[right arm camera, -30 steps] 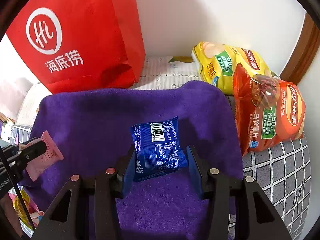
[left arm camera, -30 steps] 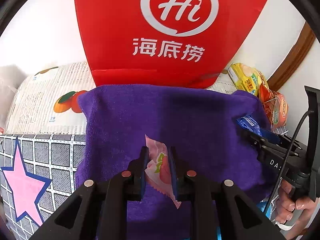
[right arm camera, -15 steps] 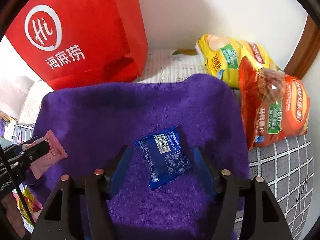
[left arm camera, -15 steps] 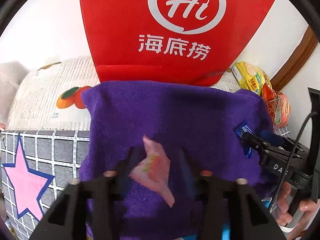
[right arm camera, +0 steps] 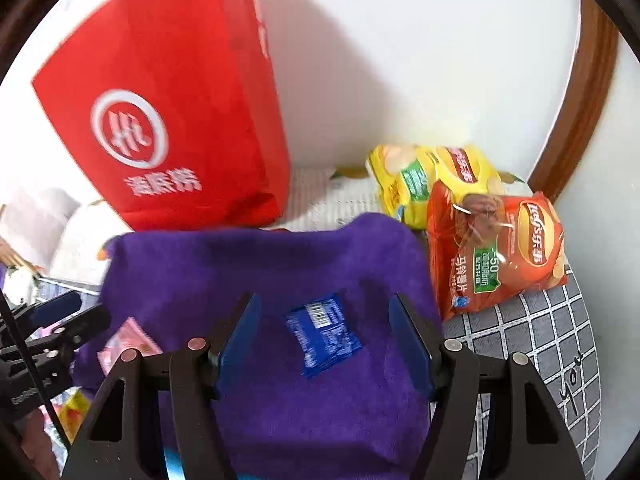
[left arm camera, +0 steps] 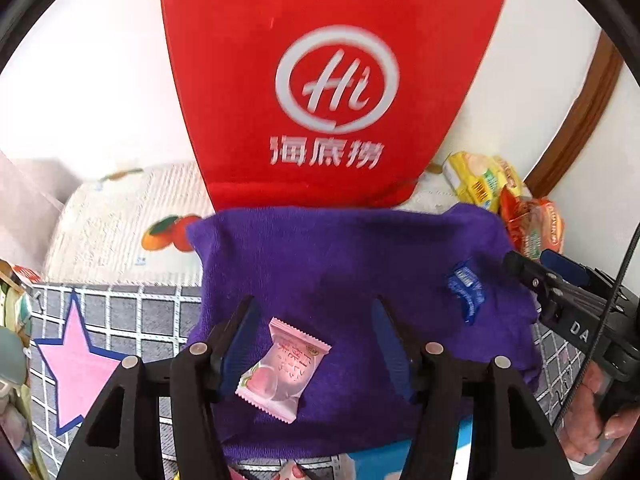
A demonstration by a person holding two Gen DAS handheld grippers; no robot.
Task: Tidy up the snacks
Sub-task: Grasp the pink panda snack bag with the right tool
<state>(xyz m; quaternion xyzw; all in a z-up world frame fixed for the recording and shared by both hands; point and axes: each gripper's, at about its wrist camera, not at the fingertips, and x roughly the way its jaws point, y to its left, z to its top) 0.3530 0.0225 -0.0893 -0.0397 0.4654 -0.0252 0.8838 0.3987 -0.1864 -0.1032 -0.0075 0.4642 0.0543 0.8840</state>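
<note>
Two small snacks lie on the purple towel (left arm camera: 352,256), each released. The pink packet (left arm camera: 285,370) rests flat on the near left part of the towel, between the spread jaws of the left tool (left arm camera: 314,344); the jaws have just been opening and neither pad touches it. The blue packet (right arm camera: 323,334) lies on the near right part, between the jaws of the right tool (right arm camera: 325,340), which have likewise just parted and stand clear of it on both sides. Both tools hang above the towel, empty.

Placed so far, in my judgement: these two packets, side by side but well apart.

Outstanding: a yellow chip bag (right arm camera: 432,184) and an orange chip bag (right arm camera: 500,248) lie off the towel at the far right, against the wall, overlapping one another. More wrappers show at the near left edge of the right wrist view, too cut off to identify. A red paper bag (left arm camera: 332,92) stands behind the towel; whether it is a destination cannot be told.
</note>
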